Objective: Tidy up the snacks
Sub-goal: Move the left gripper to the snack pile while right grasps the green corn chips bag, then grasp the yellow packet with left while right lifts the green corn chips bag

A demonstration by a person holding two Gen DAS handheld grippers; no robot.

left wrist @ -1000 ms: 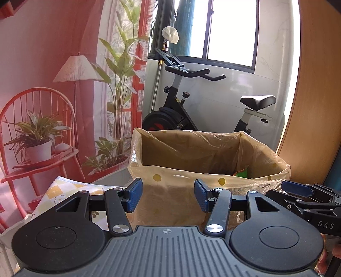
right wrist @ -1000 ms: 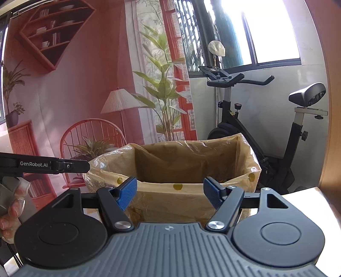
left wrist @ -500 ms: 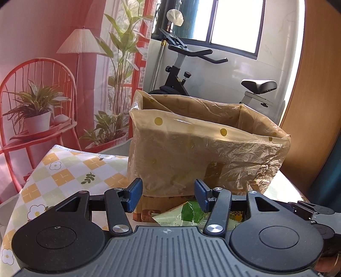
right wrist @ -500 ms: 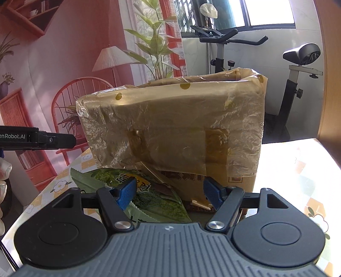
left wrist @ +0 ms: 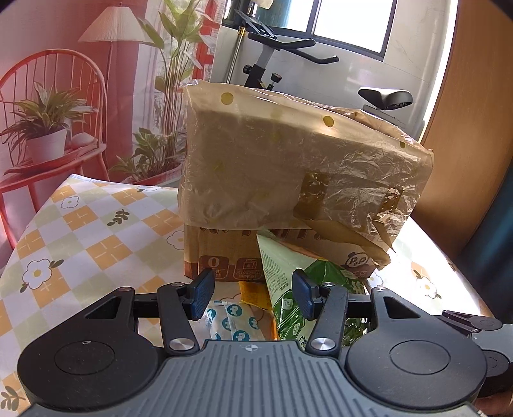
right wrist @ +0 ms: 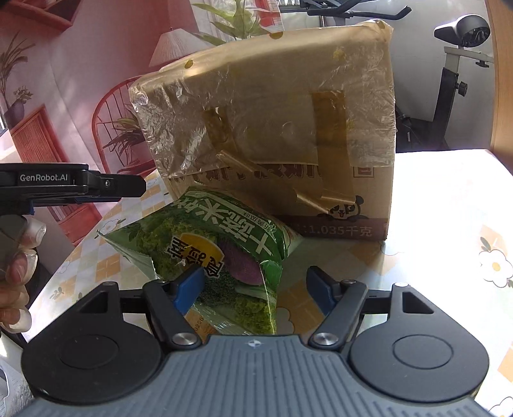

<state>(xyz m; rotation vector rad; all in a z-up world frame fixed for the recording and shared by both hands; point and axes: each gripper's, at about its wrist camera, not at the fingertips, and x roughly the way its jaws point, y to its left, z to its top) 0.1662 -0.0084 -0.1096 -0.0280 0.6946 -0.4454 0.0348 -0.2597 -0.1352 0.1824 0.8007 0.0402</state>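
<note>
Snack bag (right wrist: pixel 221 253), green, lies on the tablecloth (right wrist: pixel 449 205) near the lined cardboard box (right wrist: pixel 275 128). Right gripper (right wrist: pixel 255 285) and left gripper (left wrist: pixel 253 296) both have jaws apart, holding nothing.

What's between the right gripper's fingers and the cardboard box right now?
In the right wrist view, the green snack bag lies there, leaning on the cardboard box, its near end between the open right gripper fingers.

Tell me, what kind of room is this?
Probably a room in someone's home. There's an exercise bike under a window, and a table with a flowery checked tablecloth holding a lined cardboard box and a green snack bag.
</note>
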